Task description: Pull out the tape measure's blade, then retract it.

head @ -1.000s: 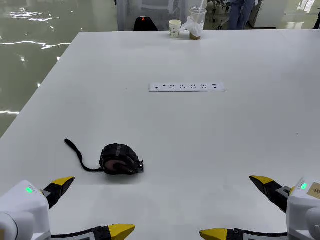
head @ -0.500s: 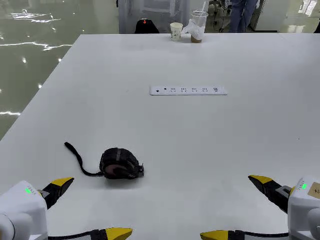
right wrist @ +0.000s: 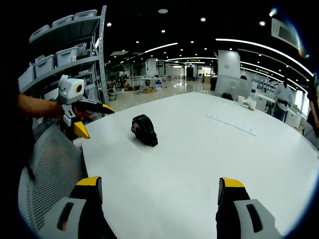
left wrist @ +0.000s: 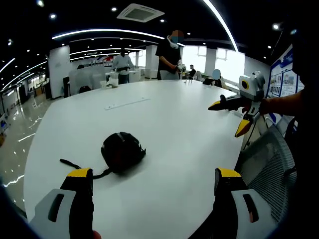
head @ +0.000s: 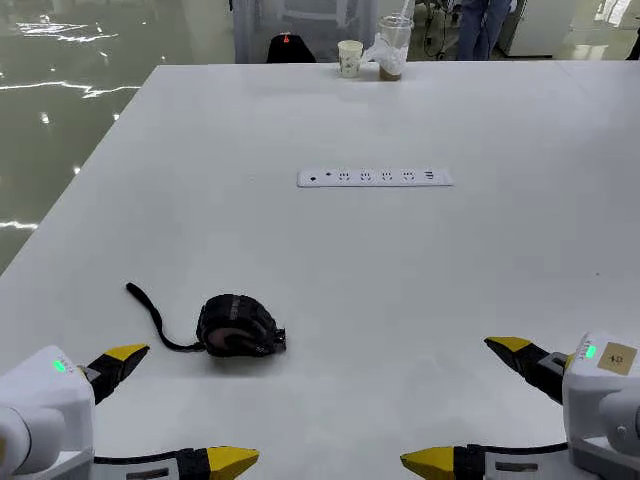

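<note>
I see the tape measure [head: 238, 325] lying on the tabletop [head: 400, 270], front-left, w/ its strap [head: 150, 310] trailing off to the left. Left gripper [head: 180, 406] hangs near it, jaws wide apart. Right gripper [head: 465, 403] is well apart from it, jaws also spread.

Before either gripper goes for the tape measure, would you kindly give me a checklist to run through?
1. Left gripper open: ok.
2. Right gripper open: ok.
3. Tape measure lying free on the table, touched by neither gripper: ok.
4. Blade not pulled out: ok.
5. Which side the blade will come out of: cannot tell.
6. Strap lying flat, trailing toward the left gripper's side: ok.
</note>
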### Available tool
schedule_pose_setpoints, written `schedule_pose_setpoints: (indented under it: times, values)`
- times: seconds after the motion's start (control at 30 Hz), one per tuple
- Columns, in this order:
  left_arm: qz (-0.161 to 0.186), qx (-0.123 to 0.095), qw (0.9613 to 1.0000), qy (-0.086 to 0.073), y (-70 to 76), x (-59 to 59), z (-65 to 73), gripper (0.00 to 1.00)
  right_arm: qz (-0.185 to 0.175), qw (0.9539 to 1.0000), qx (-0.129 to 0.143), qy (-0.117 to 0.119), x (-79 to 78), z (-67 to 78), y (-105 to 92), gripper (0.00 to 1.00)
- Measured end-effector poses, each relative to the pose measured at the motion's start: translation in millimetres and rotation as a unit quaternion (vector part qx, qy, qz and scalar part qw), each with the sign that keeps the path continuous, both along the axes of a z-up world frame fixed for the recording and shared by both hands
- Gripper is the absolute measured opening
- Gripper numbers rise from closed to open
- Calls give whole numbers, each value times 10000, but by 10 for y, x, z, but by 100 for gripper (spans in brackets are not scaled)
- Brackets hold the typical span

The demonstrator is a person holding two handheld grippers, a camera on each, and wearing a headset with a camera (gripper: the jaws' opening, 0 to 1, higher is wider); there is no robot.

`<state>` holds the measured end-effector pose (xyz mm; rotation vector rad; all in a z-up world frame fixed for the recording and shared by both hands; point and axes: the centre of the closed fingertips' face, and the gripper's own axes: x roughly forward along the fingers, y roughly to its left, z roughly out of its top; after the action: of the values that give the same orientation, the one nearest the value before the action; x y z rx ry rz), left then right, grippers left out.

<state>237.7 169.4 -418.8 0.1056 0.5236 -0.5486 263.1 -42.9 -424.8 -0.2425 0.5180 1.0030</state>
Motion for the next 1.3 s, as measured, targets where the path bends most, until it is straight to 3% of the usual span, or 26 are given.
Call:
schedule_pose_setpoints:
  times: [0.77,1.3]
  values:
    - [-405,254,9988,107,60,245,-55,99,671,9973,-305,-10,247,-116,68,96]
    - [-919,621,9935,262,127,451,-99,99,1236,9906,-571,-91,443,-232,158,99]
